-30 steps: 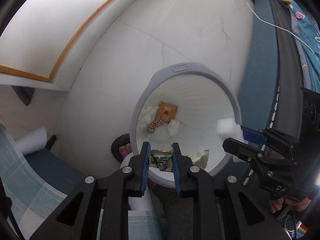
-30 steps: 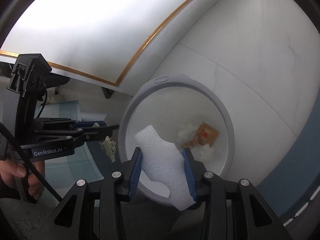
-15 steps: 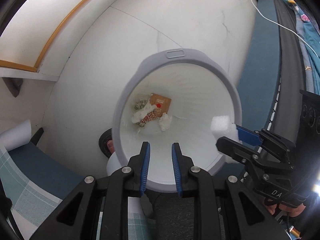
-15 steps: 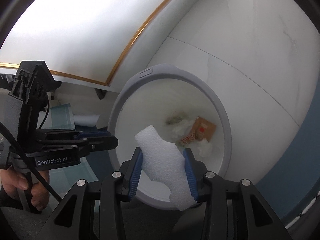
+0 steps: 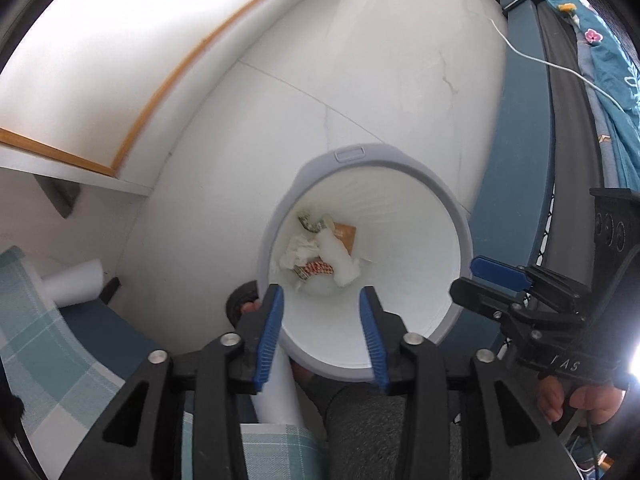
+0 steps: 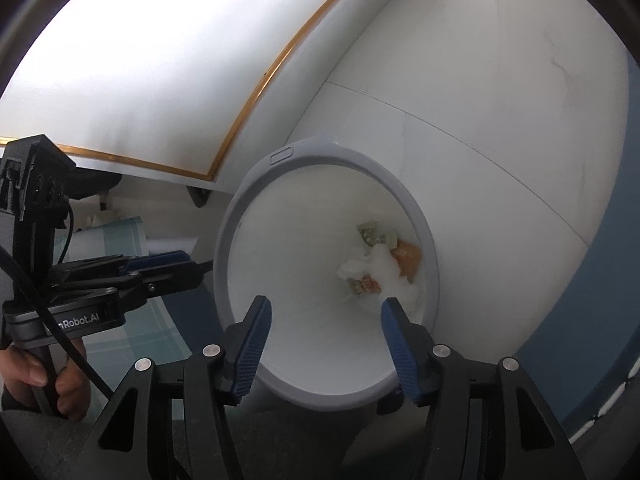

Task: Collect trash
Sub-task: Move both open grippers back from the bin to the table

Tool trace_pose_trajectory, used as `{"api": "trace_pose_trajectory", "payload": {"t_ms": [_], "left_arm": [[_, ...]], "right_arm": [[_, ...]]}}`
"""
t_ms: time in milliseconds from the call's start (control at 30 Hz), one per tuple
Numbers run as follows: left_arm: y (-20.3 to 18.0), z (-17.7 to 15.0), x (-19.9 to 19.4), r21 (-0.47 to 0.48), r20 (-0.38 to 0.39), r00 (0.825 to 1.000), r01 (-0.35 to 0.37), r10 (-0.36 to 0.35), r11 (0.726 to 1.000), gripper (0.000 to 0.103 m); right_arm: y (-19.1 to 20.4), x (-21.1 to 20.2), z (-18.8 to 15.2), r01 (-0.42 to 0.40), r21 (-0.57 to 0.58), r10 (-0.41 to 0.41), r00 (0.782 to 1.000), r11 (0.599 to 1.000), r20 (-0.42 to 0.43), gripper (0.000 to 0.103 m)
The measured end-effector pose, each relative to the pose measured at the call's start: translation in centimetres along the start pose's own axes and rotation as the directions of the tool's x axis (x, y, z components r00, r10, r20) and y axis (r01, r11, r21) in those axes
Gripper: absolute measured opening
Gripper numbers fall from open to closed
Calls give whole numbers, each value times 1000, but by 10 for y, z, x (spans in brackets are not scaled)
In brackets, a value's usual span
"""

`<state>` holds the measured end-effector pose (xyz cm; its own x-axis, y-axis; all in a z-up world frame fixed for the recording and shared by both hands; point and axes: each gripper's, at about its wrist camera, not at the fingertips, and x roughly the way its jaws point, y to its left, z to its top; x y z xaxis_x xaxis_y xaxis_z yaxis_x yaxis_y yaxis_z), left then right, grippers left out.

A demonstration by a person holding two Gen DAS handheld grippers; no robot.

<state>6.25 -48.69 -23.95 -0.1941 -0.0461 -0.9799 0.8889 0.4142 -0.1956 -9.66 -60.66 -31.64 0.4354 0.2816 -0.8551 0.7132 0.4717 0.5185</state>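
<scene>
A white bin with a grey rim (image 5: pixel 460 216) stands on the floor below both grippers. At its bottom lie a white foam piece (image 5: pixel 338 254), a green wrapper (image 5: pixel 310 222), a brown packet (image 5: pixel 347 236), a red-and-white wrapper (image 5: pixel 318 268) and crumpled tissue (image 5: pixel 296 252). My left gripper (image 5: pixel 321 292) hangs over the bin's near rim, its jaws opening with nothing between them. My right gripper (image 6: pixel 326 302) also hovers over the bin (image 6: pixel 240 208), jaws opening and empty, with the foam piece (image 6: pixel 394 276) far below. Each gripper shows in the other's view: the right gripper (image 5: pixel 492 276) and the left gripper (image 6: pixel 176 264).
White floor tiles surround the bin, with a wood-trimmed white panel (image 5: pixel 168 92) behind. A blue bed frame (image 5: pixel 516 120) with a white cable (image 5: pixel 540 60) runs along the right. A teal checked cloth (image 5: pixel 48 344) and a white roll (image 5: pixel 72 284) lie at the left. A sandalled foot (image 5: pixel 248 306) is beside the bin.
The left gripper let go of the green wrapper and the right let go of the white foam; both pieces now lie in the bin. Both pairs of jaws have widened.
</scene>
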Motion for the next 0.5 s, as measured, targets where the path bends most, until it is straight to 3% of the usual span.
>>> {"api": "trace_pose_trajectory", "payload": {"t_ms": [33,300,367,500], "left_arm": [[0,-1,-5,-3,16,1000,-13,13,1000,43],[-6,-16,-60,-13,167,978,-126,126,992,44],[-11,-25,-76,5,209,963,-176,171,984,44],[-19,-37,-109,-5,295,934,-208,200,978,44]], "right_arm": [[0,-4,0,1,-2,-1,1000,1000,6,57],[22,-54,5,7,-101,3,996,995,95,57],[29,-69,5,5,-121,10,992,993,126,58],[43,-95,2,2,-151,24,985,989,173,62]]}}
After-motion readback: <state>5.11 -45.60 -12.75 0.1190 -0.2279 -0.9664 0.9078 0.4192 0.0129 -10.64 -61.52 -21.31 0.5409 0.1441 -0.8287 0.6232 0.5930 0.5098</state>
